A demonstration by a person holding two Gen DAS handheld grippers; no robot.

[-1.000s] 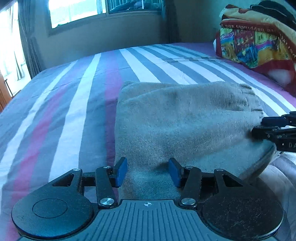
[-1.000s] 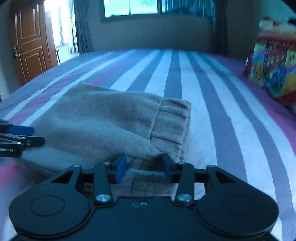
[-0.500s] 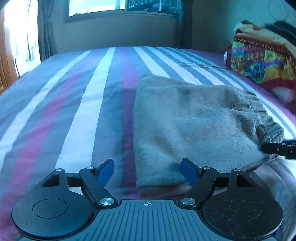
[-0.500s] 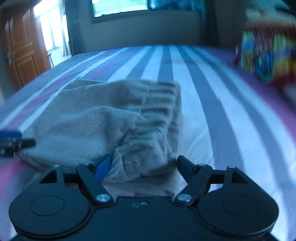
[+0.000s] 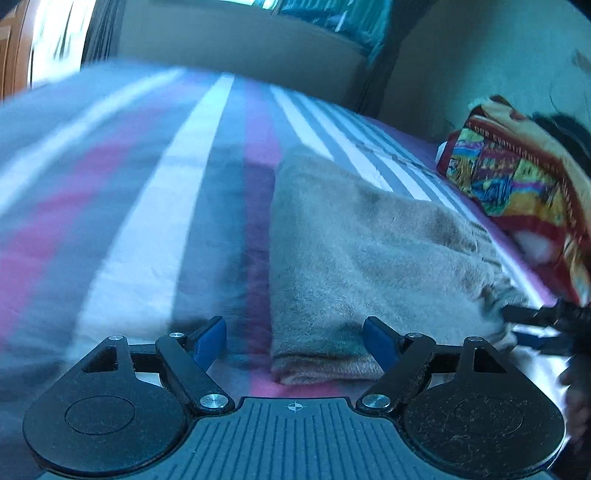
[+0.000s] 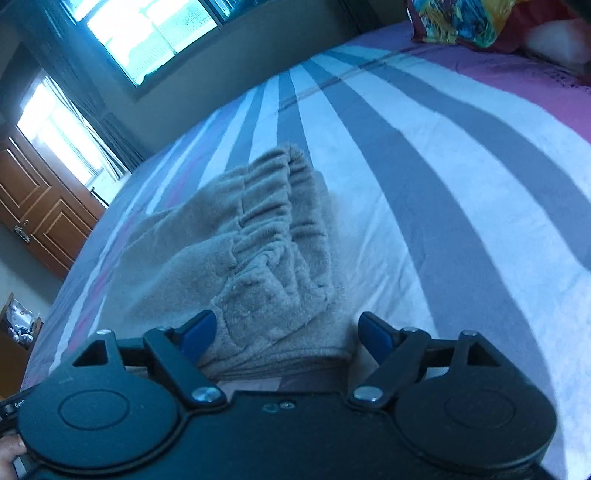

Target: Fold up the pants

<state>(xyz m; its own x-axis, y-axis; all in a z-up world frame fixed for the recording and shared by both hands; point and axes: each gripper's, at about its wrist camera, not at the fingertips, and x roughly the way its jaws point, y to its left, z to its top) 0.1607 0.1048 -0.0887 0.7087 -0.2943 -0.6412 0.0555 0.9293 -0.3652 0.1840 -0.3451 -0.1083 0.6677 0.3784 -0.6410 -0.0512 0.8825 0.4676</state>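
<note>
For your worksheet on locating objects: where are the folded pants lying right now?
In both wrist views the folded pants lie on the striped bed, just ahead of both open claws, with the colourful blanket to their right.

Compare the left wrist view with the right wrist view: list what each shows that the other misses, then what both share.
Only the left wrist view shows the left tool, its jaws open with the near corner of the folded pants between them, and the right tool's black tips at the right edge. Only the right wrist view shows the right tool, just opened around the gathered waistband, and the whole wooden door. Both show the pants, the striped bedsheet, the colourful blanket and the window.
</note>
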